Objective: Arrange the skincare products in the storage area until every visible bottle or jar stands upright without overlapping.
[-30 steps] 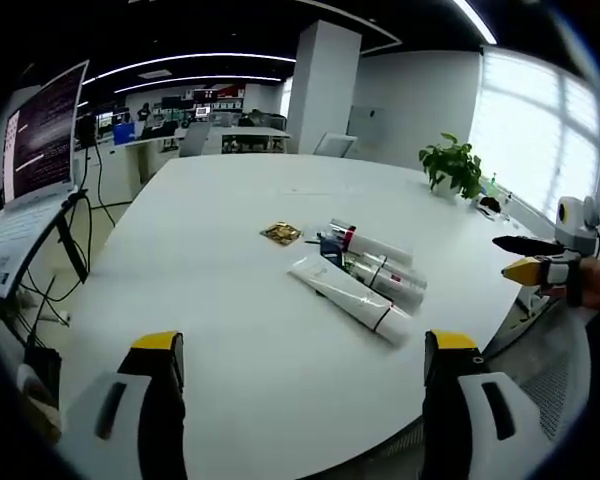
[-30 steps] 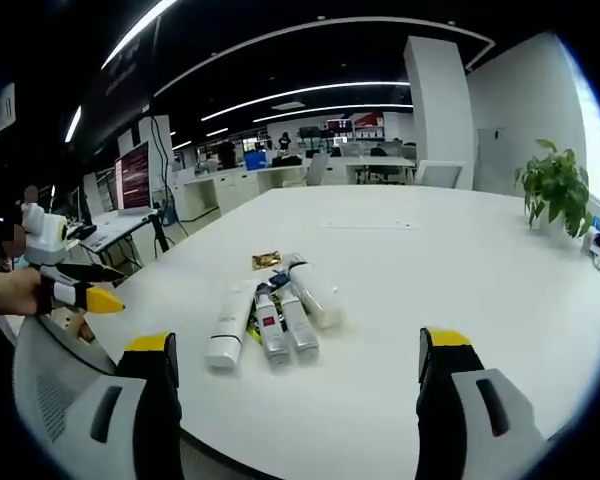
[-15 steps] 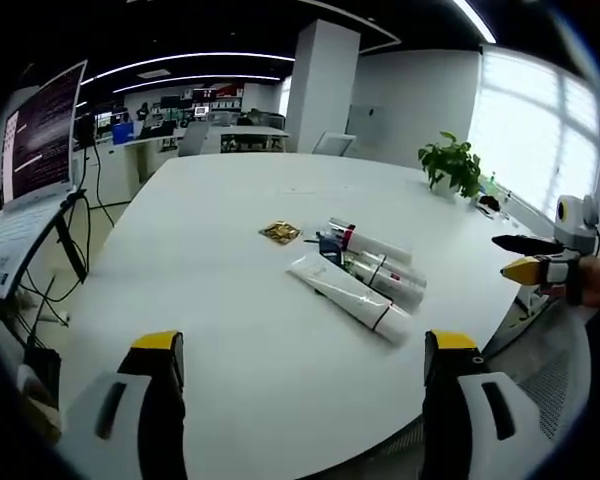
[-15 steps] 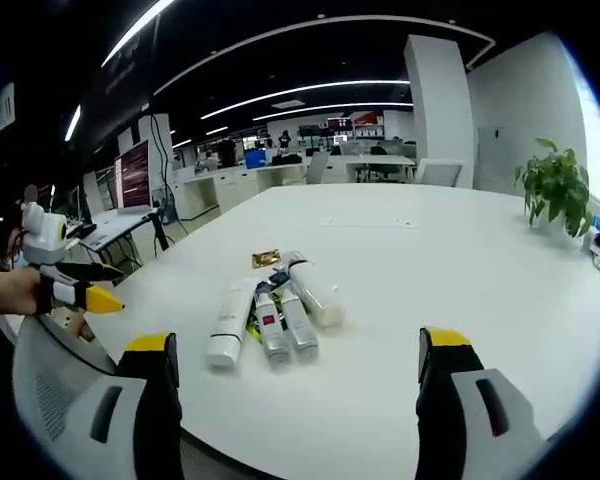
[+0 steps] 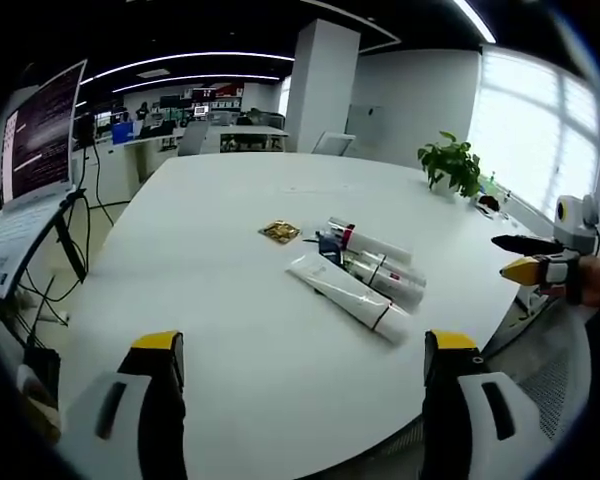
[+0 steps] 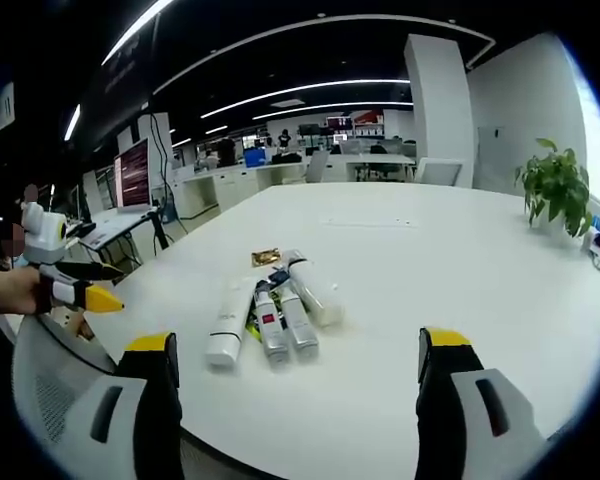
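I'm looking across a big white table (image 5: pixel 230 230) in an open office, a potted plant (image 5: pixel 452 165) near its far edge and a monitor on a stand (image 5: pixel 42 135) off to one side. The skincare tubes (image 5: pixel 365 275) all lie flat in a tight cluster at mid-table, side by side and touching, one long white tube (image 6: pixel 227 322) at the cluster's edge and a small gold sachet (image 5: pixel 280 233) just beside them. My left gripper (image 5: pixel 300 350) and right gripper (image 6: pixel 295 345) both hang over the near edge with jaws spread wide, holding nothing and well apart from the tubes.
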